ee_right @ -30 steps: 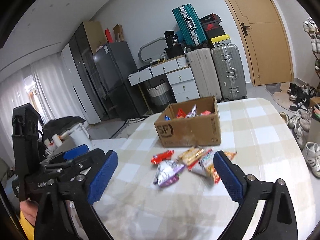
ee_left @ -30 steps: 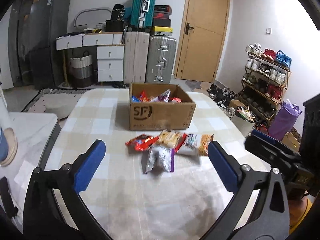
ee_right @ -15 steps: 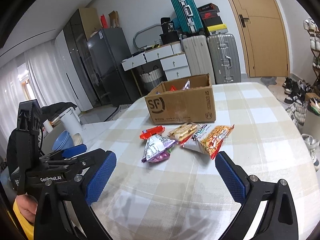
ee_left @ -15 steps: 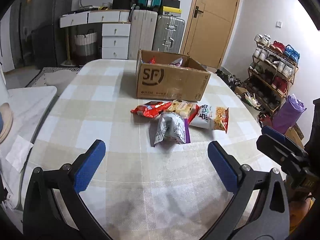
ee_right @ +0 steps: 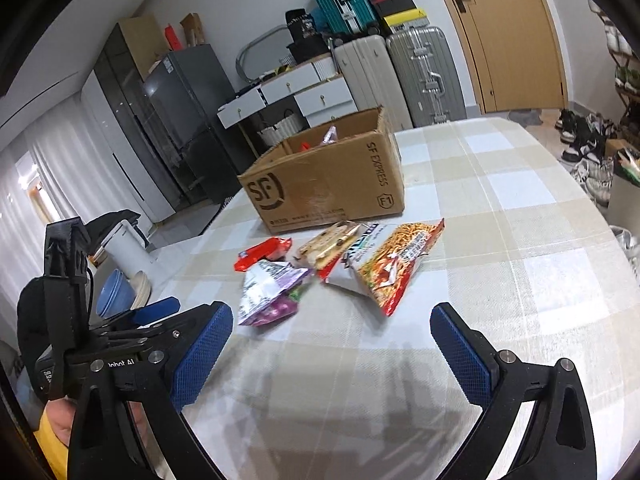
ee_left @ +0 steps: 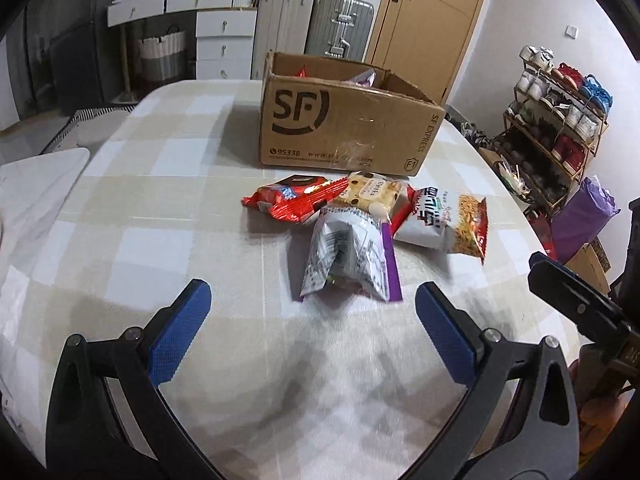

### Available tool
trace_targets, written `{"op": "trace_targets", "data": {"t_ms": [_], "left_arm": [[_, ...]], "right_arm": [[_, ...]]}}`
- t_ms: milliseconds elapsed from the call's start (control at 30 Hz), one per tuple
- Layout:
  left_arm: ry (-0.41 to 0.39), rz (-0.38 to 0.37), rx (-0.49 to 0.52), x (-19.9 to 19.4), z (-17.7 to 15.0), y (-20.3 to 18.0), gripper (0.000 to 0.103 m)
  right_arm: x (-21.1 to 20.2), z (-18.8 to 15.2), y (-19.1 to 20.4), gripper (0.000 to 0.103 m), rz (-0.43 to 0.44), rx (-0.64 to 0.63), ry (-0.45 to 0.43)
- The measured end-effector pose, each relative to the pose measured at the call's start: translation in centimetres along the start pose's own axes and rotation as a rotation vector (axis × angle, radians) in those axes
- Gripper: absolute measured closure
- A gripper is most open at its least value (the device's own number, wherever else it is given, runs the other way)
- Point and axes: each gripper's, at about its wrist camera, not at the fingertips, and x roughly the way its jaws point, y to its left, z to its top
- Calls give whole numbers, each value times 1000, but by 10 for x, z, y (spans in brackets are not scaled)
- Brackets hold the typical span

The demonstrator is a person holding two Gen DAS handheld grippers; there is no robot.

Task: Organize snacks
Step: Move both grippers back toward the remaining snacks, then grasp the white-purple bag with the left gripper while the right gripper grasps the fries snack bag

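An open cardboard box (ee_left: 344, 120) marked SF stands on the checked table (ee_left: 160, 208), with some snack packs inside. In front of it lie loose packs: a silver and purple bag (ee_left: 348, 256), a red pack (ee_left: 296, 198), a biscuit pack (ee_left: 370, 194) and a white and orange noodle bag (ee_left: 452, 220). My left gripper (ee_left: 312, 320) is open and empty, just short of the silver bag. My right gripper (ee_right: 332, 348) is open and empty, in front of the silver bag (ee_right: 272, 288) and the noodle bag (ee_right: 400, 264). The box also shows in the right wrist view (ee_right: 328, 180).
Suitcases (ee_left: 340, 28) and white drawers (ee_left: 224, 40) stand behind the table, beside a wooden door (ee_left: 432, 20). A shoe rack (ee_left: 560, 120) and a purple bag (ee_left: 580, 220) are on the right. A dark fridge (ee_right: 188, 120) and stacked bowls (ee_right: 116, 292) are on the left.
Both grippers have moved forward and lower towards the snack pile. The packs and box now look larger and nearer. Both stay open.
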Motion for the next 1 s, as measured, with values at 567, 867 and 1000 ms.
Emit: {"op": "trace_targets", "data": {"t_ms": [567, 867, 1000], "left_arm": [[144, -55, -59, 91, 39, 2, 1], [181, -201, -105, 113, 40, 6, 49], [175, -212, -80, 117, 43, -1, 53]], "right_arm": [[61, 37, -45, 2, 35, 131, 123], [83, 41, -55, 2, 56, 179, 154], [87, 39, -55, 2, 59, 183, 161]]}}
